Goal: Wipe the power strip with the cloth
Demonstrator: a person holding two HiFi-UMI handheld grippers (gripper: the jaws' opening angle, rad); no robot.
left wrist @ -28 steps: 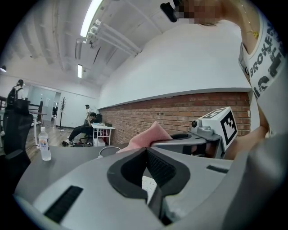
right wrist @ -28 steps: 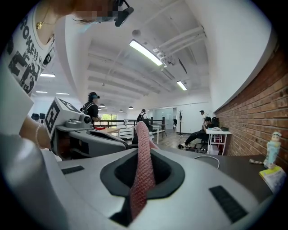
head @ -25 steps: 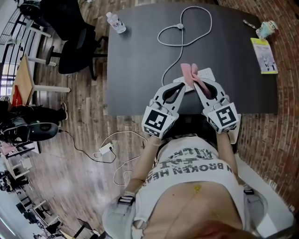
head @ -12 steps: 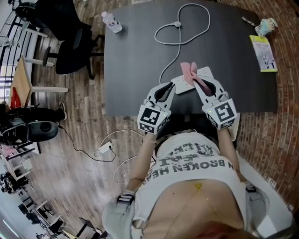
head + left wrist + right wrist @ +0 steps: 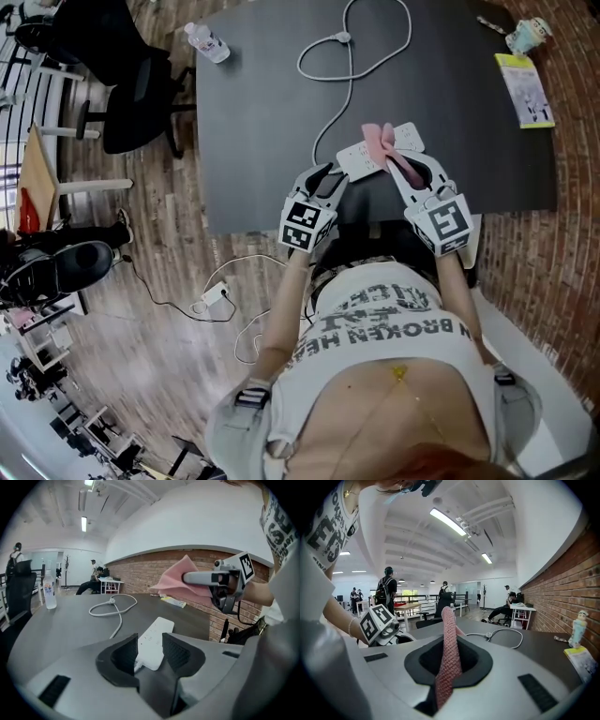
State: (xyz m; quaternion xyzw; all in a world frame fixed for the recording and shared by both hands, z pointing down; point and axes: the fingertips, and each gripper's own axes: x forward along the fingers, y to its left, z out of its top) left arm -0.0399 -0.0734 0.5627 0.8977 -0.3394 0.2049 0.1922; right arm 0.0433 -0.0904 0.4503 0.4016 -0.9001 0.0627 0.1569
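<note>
The white power strip [image 5: 373,152] lies on the dark table [image 5: 272,131] near its front edge, its cable [image 5: 349,58] looping away to the back. My left gripper [image 5: 330,176] sits at the strip's near left end. In the left gripper view its jaws are opening, and the strip's end [image 5: 154,644] lies between the pads [image 5: 125,652] without being pressed. My right gripper [image 5: 405,169] is shut on the pink cloth [image 5: 382,141], which hangs over the strip. In the right gripper view the cloth [image 5: 449,648] stands up between the closed jaws.
A water bottle [image 5: 206,42] stands at the table's far left corner. A yellow booklet [image 5: 525,89] and a small figurine [image 5: 523,36] lie at the far right. A black office chair [image 5: 131,103] stands left of the table. A brick wall runs along the right.
My left gripper's jaws have parted and it has drawn back a little toward the table's front edge, off the strip's end. The right gripper still holds the cloth over the strip.
</note>
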